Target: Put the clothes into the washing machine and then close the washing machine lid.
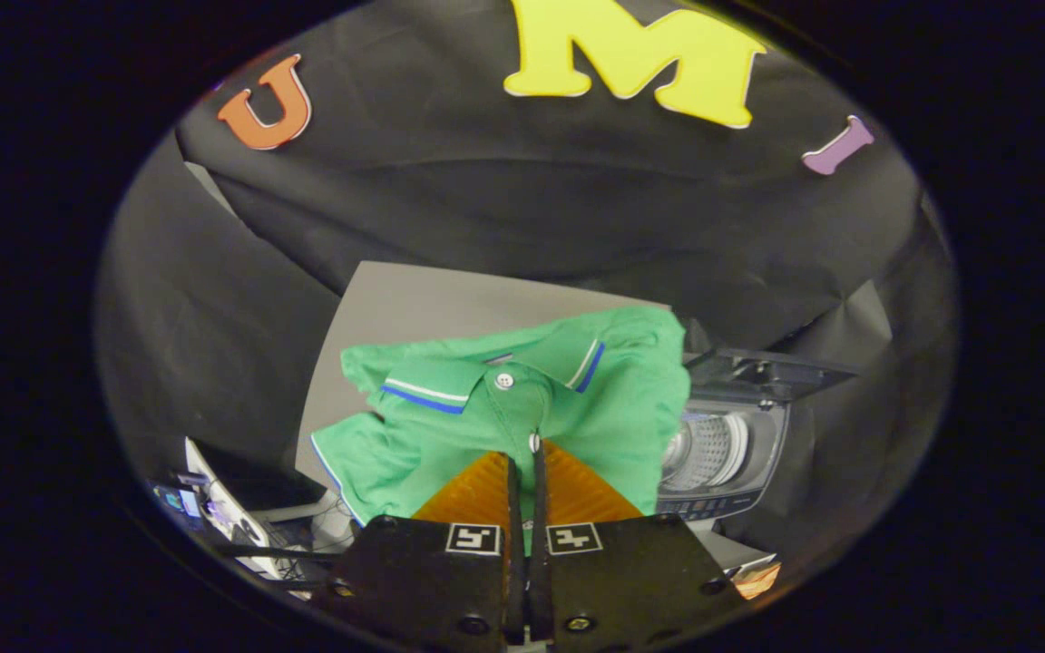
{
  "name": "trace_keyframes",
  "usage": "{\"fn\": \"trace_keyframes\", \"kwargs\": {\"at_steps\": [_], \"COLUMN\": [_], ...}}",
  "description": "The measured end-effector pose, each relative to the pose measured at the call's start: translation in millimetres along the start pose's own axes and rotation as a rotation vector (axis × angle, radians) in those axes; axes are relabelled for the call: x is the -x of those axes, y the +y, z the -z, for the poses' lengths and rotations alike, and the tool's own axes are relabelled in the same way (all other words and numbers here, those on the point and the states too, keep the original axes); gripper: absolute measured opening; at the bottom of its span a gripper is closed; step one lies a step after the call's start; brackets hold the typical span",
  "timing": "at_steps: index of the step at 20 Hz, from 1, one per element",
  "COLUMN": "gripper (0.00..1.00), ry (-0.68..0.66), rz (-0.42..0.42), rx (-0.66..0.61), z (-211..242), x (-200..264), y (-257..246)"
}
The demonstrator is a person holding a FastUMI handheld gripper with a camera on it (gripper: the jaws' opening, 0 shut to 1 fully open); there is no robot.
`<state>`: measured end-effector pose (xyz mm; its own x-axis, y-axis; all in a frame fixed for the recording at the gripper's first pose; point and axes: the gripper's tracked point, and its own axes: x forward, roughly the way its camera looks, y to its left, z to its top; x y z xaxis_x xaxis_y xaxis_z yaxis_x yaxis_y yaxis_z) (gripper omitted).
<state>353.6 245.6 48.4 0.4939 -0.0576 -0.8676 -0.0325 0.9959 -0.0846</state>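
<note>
Jaws (527, 467): pressed together, pinching the placket of a green cotton polo shirt with blue-and-white trimmed collar (522, 399), which hangs lifted just ahead of them above the grey tabletop (414, 299). Small top-loading washing machine with perforated steel drum (722, 449): beside and beyond the shirt, dark lid (763, 370) raised. Progress, judged: shirt picked up; loading and lid closing remain. Room: drum mouth open; raised lid edge and control panel rim border the approach.

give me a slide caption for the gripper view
Gripper shut on a green polo shirt, held up beside the washing machine with its lid open.
</note>
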Motion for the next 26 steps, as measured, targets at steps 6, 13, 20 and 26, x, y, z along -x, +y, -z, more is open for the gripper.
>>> {"fn": "trace_keyframes", "kwargs": {"at_steps": [6, 13, 20, 26], "gripper": [0.06, 0.06, 0.05, 0.05], "ry": [-0.025, -0.082, -0.061, -0.060], "rz": [0.027, 0.017, -0.063, -0.207], "rx": [-0.089, -0.156, -0.112, -0.074], "z": [20, 44, 51, 43], "x": [19, 35, 30, 25], "y": [-54, -122, -199, -247]}}
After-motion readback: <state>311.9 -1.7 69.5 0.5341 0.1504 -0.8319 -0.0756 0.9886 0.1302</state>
